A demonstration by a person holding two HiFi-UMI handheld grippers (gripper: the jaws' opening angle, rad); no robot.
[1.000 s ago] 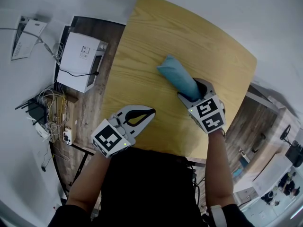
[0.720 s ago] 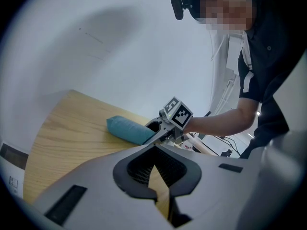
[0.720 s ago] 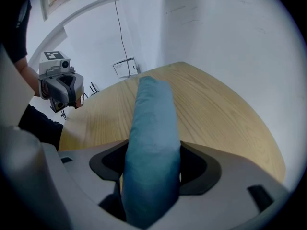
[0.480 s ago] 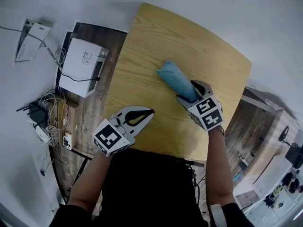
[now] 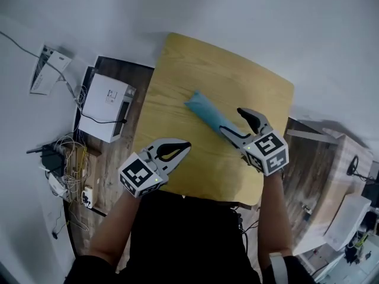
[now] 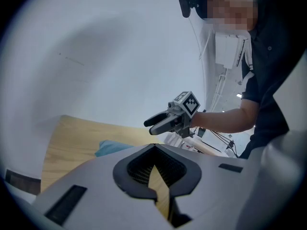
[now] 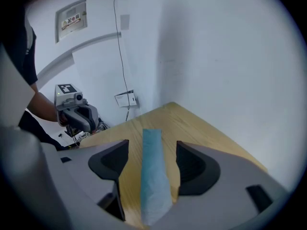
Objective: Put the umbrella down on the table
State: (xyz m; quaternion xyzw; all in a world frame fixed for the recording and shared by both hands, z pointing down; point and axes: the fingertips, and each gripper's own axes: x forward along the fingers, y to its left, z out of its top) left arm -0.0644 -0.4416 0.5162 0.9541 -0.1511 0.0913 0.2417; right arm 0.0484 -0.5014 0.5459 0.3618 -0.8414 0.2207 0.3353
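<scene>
The umbrella (image 5: 206, 112), folded and pale blue, lies flat on the bench (image 5: 237, 78), set diagonally near the middle of the wooden top. The right tongs (image 5: 238, 126) is held over its near end with the jaws spread as wide as they go. The jaws have just been opening, and neither pad presses on the umbrella. In the right gripper view the blue length is seen between the two jaws with bare wood on either side of it, so nothing is gripped. In the head view the near end of the umbrella is covered by the lower jaw, and in the right gripper view that same end is cut off by the body of the tongs. The handle cannot be made out in any view. In the left gripper view only one blue corner shows above the grey housing, and the right tongs is seen there in the air, clear of the top. The left tongs (image 5: 187, 146) is held over the near part of the bench with its jaw tips brought together and nothing between them; only bench wood shows through the opening behind the tips. The near edge of the bench is partly hidden by both tongs and by the person's dark shirt (image 5: 183, 235). On the floor (image 5: 121, 152) to the left, a white box-shaped device (image 5: 105, 104) and a tangle of cables (image 5: 66, 158) are seen; the print on the device is too small to be read.
</scene>
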